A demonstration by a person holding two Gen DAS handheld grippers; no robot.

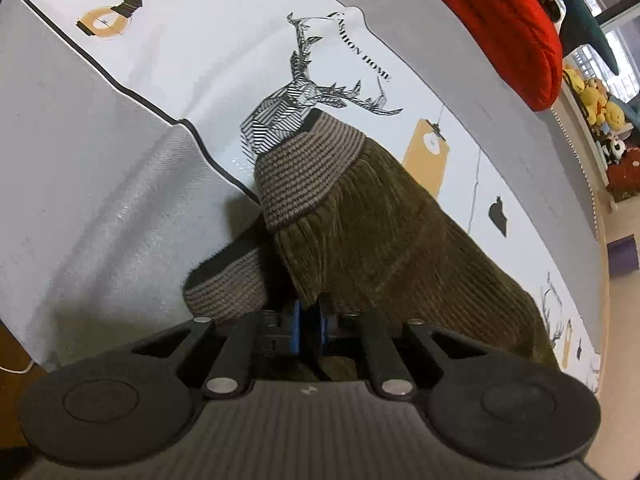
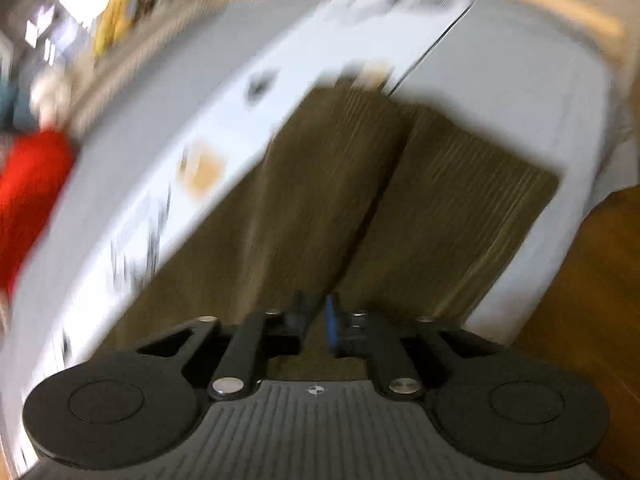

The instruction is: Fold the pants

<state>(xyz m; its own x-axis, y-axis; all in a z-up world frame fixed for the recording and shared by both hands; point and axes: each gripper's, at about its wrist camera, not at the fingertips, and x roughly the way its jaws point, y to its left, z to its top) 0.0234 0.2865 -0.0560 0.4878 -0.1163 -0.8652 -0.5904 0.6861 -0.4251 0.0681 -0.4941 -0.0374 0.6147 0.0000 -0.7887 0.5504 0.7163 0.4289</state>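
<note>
Olive-brown corduroy pants point(image 1: 380, 232) with a striped knit waistband point(image 1: 304, 172) lie on the printed bedspread point(image 1: 208, 52). My left gripper point(image 1: 309, 320) is shut on the pants near the waistband and lifts that end into a bunched fold. In the blurred right wrist view the two pant legs point(image 2: 360, 208) lie flat and stretch away over the bed. My right gripper point(image 2: 318, 320) has its blue pads close together on the corduroy cloth at the near end.
A red cushion point(image 1: 508, 20) lies at the far side of the bed and also shows in the right wrist view point(image 2: 28, 200). Stuffed toys point(image 1: 600, 100) sit on a shelf beyond. Wooden floor point(image 2: 580, 300) lies past the bed edge.
</note>
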